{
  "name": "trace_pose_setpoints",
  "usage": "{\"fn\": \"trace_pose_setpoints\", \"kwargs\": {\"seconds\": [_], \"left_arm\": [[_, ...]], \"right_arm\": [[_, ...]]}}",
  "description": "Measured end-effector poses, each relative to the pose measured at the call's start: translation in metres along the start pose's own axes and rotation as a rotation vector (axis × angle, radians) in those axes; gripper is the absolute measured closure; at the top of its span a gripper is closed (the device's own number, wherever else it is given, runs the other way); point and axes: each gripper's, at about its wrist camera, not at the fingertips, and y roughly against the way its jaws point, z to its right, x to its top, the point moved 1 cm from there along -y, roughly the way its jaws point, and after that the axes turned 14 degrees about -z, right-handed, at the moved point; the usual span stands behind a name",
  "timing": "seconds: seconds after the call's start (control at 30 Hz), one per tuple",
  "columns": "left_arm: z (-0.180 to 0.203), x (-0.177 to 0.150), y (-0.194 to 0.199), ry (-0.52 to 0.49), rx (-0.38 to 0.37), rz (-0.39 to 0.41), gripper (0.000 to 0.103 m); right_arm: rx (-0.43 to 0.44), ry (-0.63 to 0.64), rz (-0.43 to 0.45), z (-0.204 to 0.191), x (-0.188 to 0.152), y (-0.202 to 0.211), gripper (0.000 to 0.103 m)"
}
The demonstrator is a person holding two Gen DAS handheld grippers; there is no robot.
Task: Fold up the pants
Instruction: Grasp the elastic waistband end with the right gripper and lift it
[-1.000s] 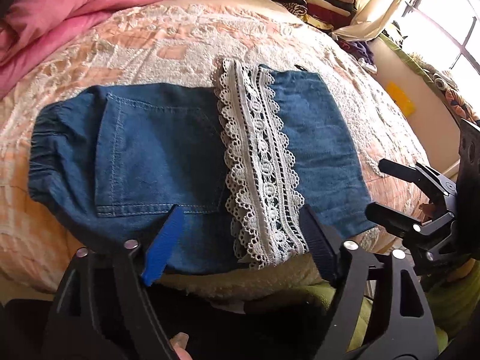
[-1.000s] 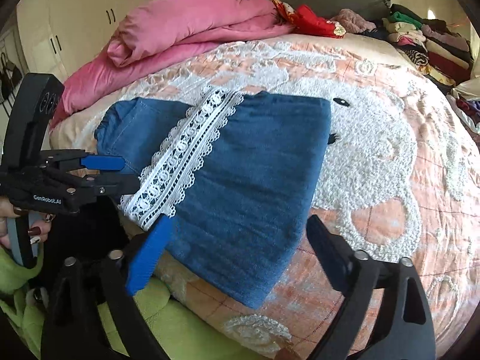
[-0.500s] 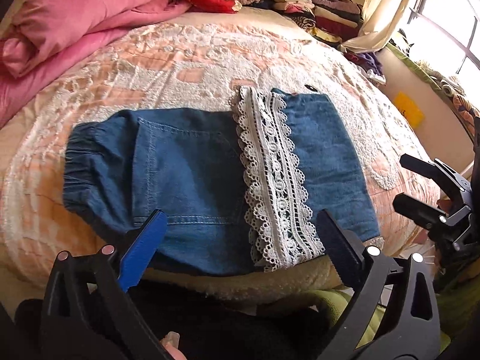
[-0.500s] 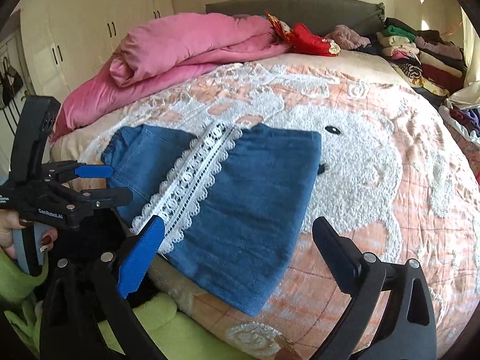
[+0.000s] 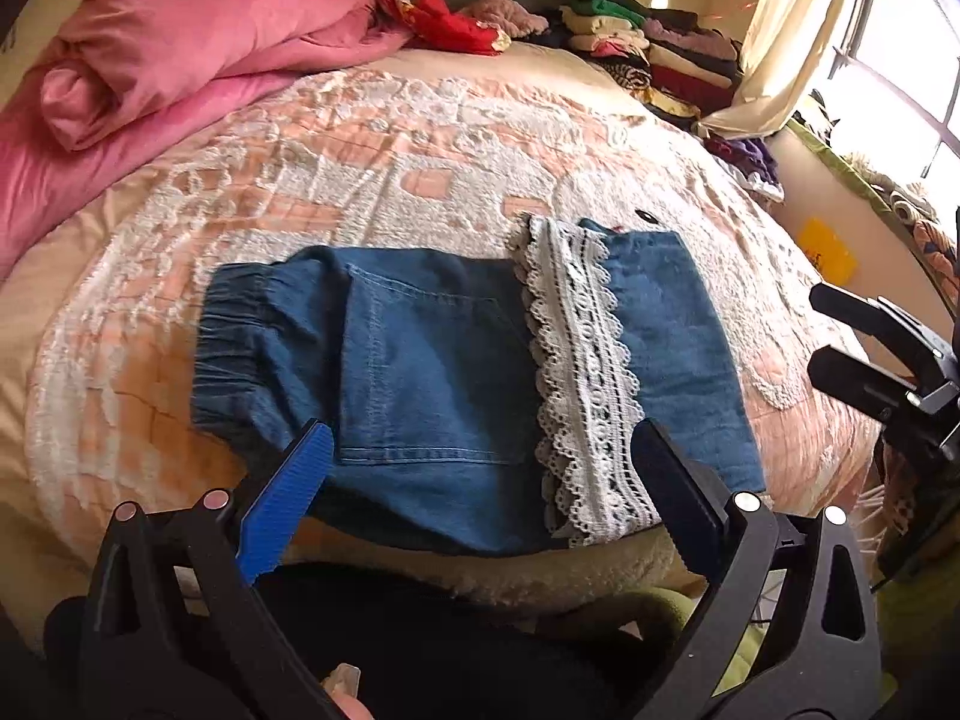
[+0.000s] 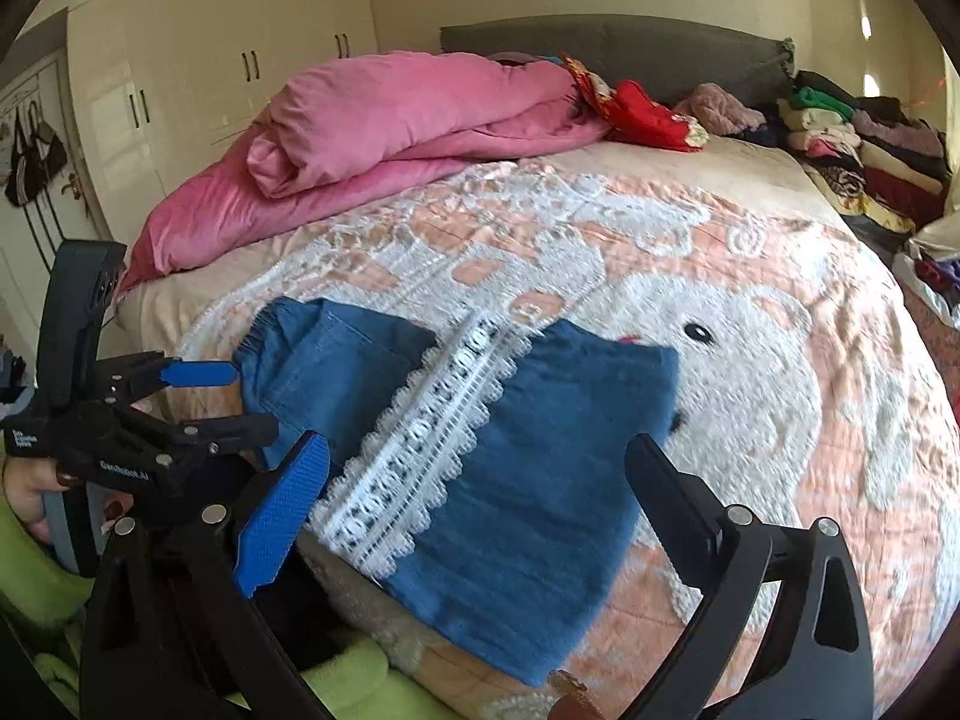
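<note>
My left tongs [image 5: 480, 498] stand wide, nothing btwn the fingers, above the near edge of the pants [image 5: 420, 372]. Right tongs [image 6: 474, 504] also wide and empty. Pants lie folded flat on the bed [image 5: 390, 168], near its front edge; white lace trim [image 5: 585, 372] runs across the top layer. Pink duvet [image 6: 384, 120] sits well apart at the head end.

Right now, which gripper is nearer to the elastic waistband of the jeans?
Left. The left gripper hangs open beside the waistband end of the jeans; the right gripper hangs open over the lace hem end.
</note>
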Motion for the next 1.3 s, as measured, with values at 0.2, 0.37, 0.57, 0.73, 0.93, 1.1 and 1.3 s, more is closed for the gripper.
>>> {"fn": "trace_pose_setpoints", "kwargs": {"seconds": [0.2,0.37,0.57,0.73,0.93,1.1,1.3], "left_arm": [[-0.027,0.0,0.008,0.055,0.025,0.024,0.01],[-0.064,-0.004,0.009,0.151,-0.038,0.024,0.01],[-0.098,-0.009,-0.008,0.255,-0.066,-0.018,0.01],[-0.11,-0.013,-0.021,0.292,-0.105,-0.028,0.01],[-0.121,-0.015,-0.043,0.336,-0.226,-0.051,0.058],[-0.123,-0.017,-0.045,0.343,-0.262,-0.058,0.06],[-0.122,-0.017,-0.045,0.338,-0.263,-0.066,0.06]], "right_arm": [[0.027,0.054,0.003,-0.016,0.027,-0.006,0.005],[0.06,0.099,-0.017,-0.029,0.055,-0.025,0.005],[0.111,0.185,-0.087,-0.052,0.086,-0.061,0.005],[0.147,0.246,-0.151,-0.069,0.106,-0.095,0.005],[0.192,0.327,-0.234,-0.096,0.126,-0.136,0.005],[0.225,0.373,-0.288,-0.115,0.138,-0.162,0.005],[0.259,0.439,-0.338,-0.143,0.146,-0.19,0.005]]}}
